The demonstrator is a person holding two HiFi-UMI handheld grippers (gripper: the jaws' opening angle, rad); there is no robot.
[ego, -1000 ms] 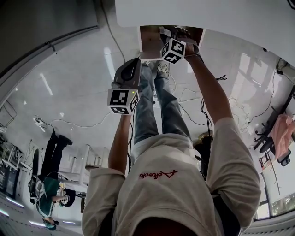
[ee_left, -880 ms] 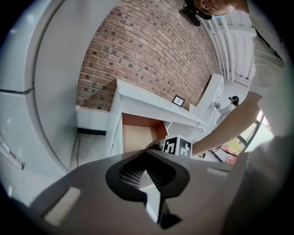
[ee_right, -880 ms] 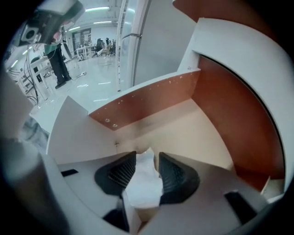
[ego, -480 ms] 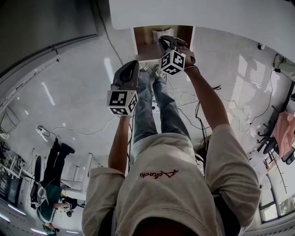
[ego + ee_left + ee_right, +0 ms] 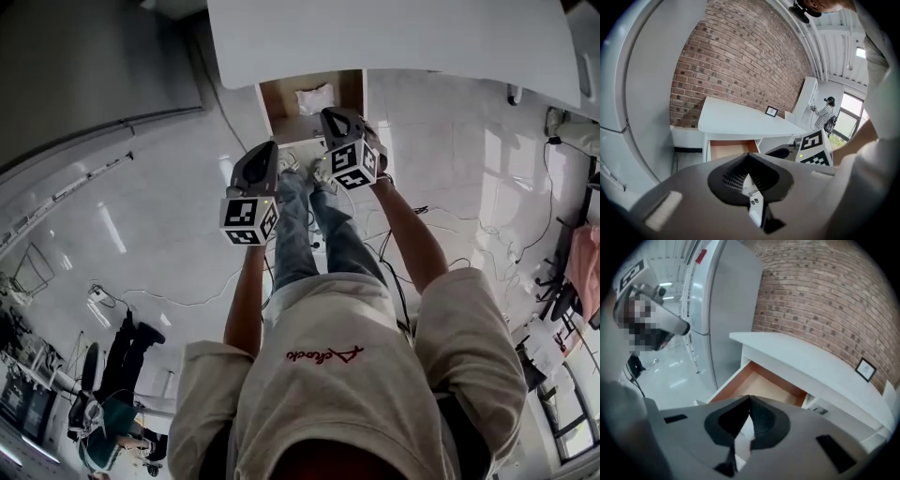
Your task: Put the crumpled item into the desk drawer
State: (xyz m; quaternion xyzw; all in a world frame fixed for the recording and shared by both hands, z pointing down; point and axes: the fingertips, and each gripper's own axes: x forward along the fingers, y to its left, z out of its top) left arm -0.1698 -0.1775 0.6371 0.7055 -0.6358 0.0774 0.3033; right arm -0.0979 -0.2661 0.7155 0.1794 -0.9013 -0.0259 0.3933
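Note:
The white desk has its drawer pulled out, showing a brown wooden inside. A white crumpled item lies in it. My right gripper hovers just in front of the drawer's front edge, jaws shut with nothing between them. The left gripper hangs lower and to the left, also shut and empty. In the left gripper view the open drawer sits ahead under the desk top. The right gripper view looks down into the drawer; the item is hidden there behind my jaws.
A tall grey cabinet stands left of the desk against a brick wall. A small picture frame rests on the desk. Cables trail over the glossy floor. One person stands far off, another at lower left.
My right gripper has drawn back out of the drawer toward my body. The white crumpled item, hidden under it before, now lies uncovered in the drawer. The left gripper has barely shifted.

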